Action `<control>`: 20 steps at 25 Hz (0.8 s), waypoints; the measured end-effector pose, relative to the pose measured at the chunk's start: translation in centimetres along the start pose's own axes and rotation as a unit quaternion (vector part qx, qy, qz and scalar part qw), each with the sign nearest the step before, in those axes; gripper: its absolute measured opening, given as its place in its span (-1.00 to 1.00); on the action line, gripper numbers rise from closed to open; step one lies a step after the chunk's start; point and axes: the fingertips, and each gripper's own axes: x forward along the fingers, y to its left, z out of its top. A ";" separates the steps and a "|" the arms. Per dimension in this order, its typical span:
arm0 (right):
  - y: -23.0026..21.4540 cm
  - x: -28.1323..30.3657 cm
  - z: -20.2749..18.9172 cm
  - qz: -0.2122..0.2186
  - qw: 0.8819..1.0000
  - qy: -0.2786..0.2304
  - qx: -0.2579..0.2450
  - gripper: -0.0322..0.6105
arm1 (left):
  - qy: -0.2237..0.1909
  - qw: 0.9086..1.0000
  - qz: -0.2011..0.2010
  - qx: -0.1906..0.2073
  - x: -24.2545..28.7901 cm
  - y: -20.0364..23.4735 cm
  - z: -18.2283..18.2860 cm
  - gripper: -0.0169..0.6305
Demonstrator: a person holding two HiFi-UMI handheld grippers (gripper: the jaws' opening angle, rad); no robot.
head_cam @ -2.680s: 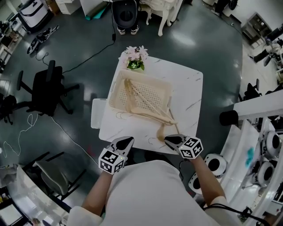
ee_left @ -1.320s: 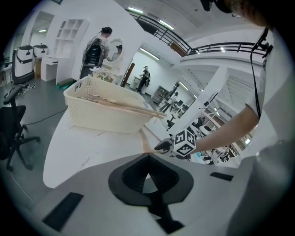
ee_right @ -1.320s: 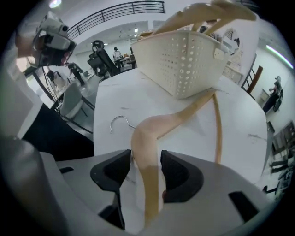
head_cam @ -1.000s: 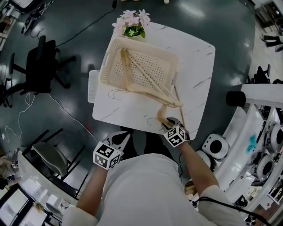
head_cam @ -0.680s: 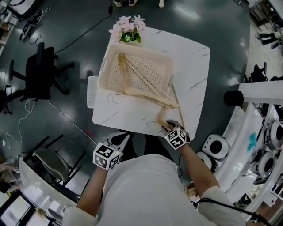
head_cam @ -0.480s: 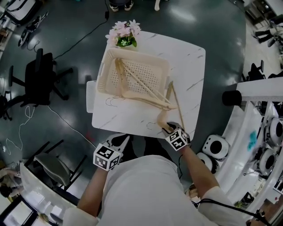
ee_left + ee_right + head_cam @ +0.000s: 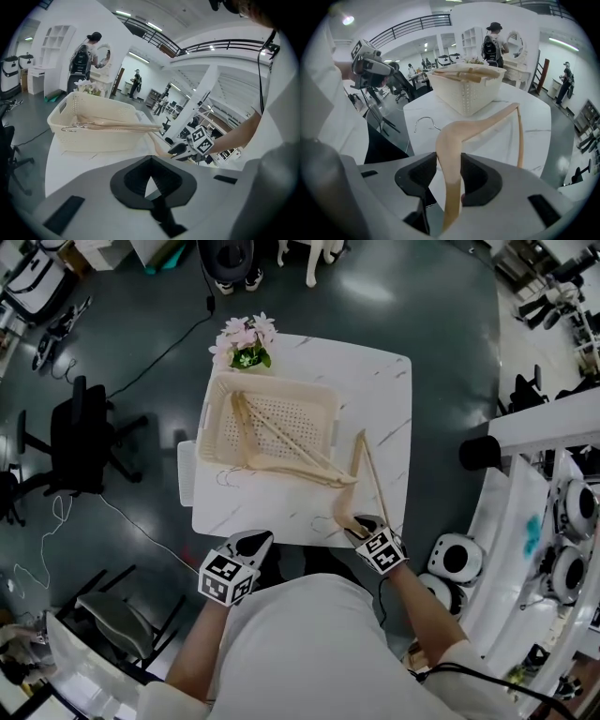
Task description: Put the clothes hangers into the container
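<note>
Right gripper (image 7: 449, 174) clamped on wooden hanger (image 7: 480, 123); left gripper (image 7: 151, 185) jaws together, empty. Raise hanger clear of plastic basket (image 7: 272, 380) rim, upper left, before lowering.

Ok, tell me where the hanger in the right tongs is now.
Head view: the hanger stands over the table's near-right part, pinched in the right tongs, its far end just right of the basket.

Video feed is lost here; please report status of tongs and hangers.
Right tongs shut on wooden hanger. Left tongs shut, empty. Other hangers overhang basket rim, maybe in path.
</note>
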 end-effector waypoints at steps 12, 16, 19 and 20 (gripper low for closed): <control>-0.1 -6.0 2.4 0.031 0.998 -0.039 0.027 -0.37 | -0.010 1.000 0.001 0.007 0.1 0.5 1.6 -0.92; -0.1 -7.9 3.7 0.039 0.997 -0.056 0.028 -0.37 | -0.015 1.000 0.001 0.007 0.2 0.6 1.9 -0.92; -0.3 -9.0 4.6 0.046 0.997 -0.064 0.026 -0.37 | -0.019 1.000 0.000 0.008 0.3 0.5 2.4 -0.92; -0.4 -9.2 4.8 0.049 0.996 -0.066 0.025 -0.37 | -0.021 1.000 0.000 0.008 0.4 0.5 2.5 -0.92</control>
